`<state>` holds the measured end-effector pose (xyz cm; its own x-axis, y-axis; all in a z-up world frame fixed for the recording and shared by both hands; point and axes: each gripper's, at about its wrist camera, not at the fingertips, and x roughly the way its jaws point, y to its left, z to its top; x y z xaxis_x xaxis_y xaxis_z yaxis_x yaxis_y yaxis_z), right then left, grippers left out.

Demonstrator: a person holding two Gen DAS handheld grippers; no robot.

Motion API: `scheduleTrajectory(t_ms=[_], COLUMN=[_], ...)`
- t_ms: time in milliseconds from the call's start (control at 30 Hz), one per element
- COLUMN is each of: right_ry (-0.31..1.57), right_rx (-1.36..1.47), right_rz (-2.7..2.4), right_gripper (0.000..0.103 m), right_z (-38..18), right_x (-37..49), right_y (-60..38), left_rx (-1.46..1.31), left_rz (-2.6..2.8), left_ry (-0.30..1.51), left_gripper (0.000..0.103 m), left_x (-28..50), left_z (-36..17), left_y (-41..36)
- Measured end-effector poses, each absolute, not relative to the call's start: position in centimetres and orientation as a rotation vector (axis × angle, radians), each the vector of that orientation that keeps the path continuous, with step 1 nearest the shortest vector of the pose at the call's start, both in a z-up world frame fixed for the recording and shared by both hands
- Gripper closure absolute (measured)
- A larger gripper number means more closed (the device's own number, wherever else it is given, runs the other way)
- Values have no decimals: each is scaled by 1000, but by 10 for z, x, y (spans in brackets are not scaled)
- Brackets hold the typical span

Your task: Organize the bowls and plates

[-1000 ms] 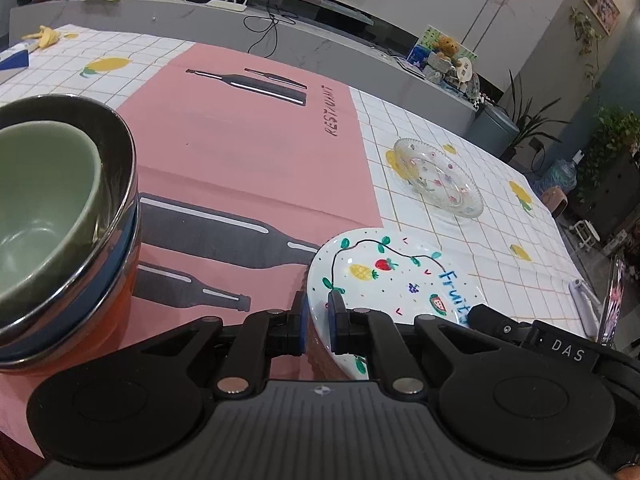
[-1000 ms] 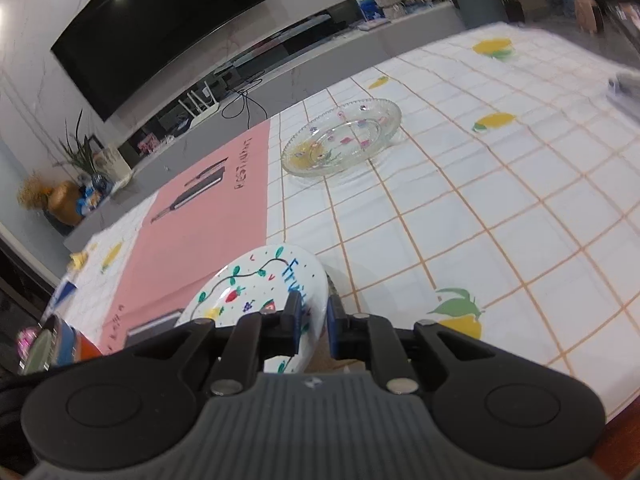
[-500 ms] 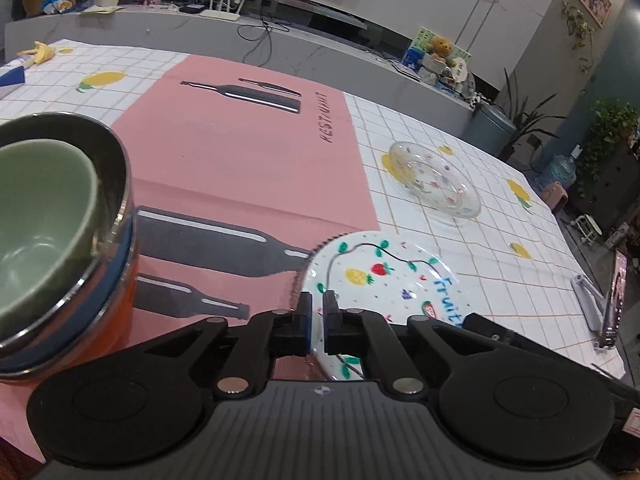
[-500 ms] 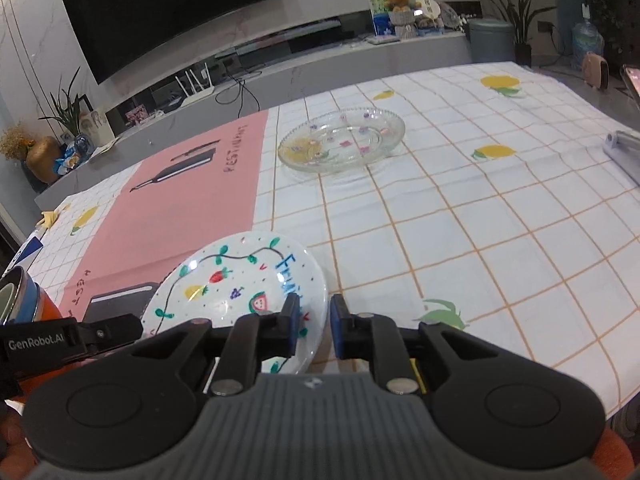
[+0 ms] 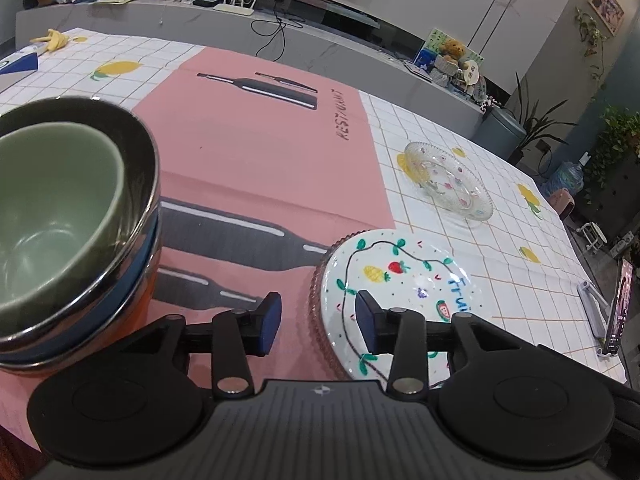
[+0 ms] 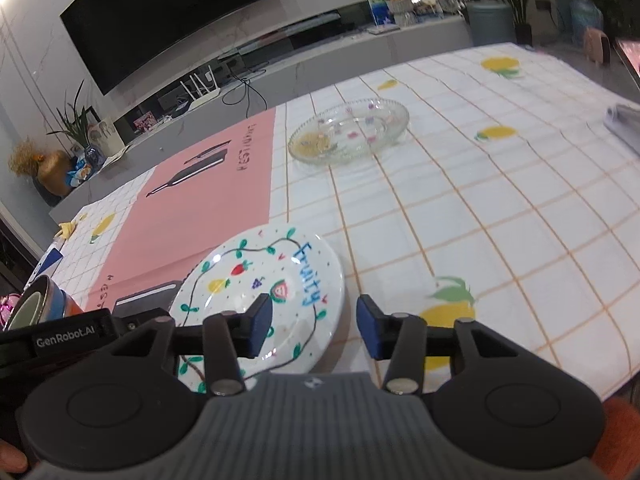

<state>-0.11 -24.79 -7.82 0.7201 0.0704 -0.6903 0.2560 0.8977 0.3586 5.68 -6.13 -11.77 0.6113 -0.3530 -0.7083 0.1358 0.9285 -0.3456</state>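
Observation:
A white plate painted with fruit (image 5: 404,280) lies flat by the table's near edge, and a ribbed pinkish rim (image 5: 317,320) shows under its left side. My left gripper (image 5: 318,322) straddles that left rim; its jaws are opening and the blue pads (image 5: 269,320) stand clear of it. In the right wrist view the same plate (image 6: 260,280) has its right rim between the opening jaws of my right gripper (image 6: 314,330), untouched. A clear glass dish (image 5: 448,180) (image 6: 348,132) sits farther back. A green bowl (image 5: 48,216) is nested in a steel bowl (image 5: 138,184), stacked on blue and orange ones.
A pink placemat (image 5: 260,152) printed with bottles covers the middle of the checked tablecloth (image 6: 500,208). A phone on a stand (image 5: 622,308) is at the right edge. A banana peel (image 5: 52,38) lies far left. Beyond the table runs a low grey counter (image 5: 320,44).
Both grippers were shut on the painted plate's rims, holding it raised and tilted; it came down flat, and now both pairs of jaws have spread apart and let it go.

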Motion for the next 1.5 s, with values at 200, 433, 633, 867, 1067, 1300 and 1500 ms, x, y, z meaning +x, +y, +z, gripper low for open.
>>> scheduleTrajectory(t_ms=[200, 433, 633, 867, 1067, 1300, 1500], right_ry=[785, 806, 826, 766, 765, 779, 774], right_rx=[536, 568, 446, 512, 568, 504, 456], right_rz=[-90, -74, -77, -159, -137, -134, -141], right_gripper=[57, 83, 77, 82, 100, 101, 95], right_z=[-83, -91, -85, -79, -83, -80, -77], right_x=[-10, -10, -2, -2, 0, 1, 0], right_y=[-250, -250, -238, -264, -266, -256, -248], left_rx=[-343, -351, -347, -419, -432, -421, -328], left_rz=[-308, -338, -336, -311, -326, -324, -296], left_ry=[920, 923, 929, 897, 905, 914, 889], left_gripper=[66, 85, 85, 85, 89, 89, 90], left_x=[56, 55, 56, 66, 68, 69, 64], left_z=[-127, -127, -126, -126, -128, -128, -123], left_y=[-51, -56, -57, -46, -47, -49, -59])
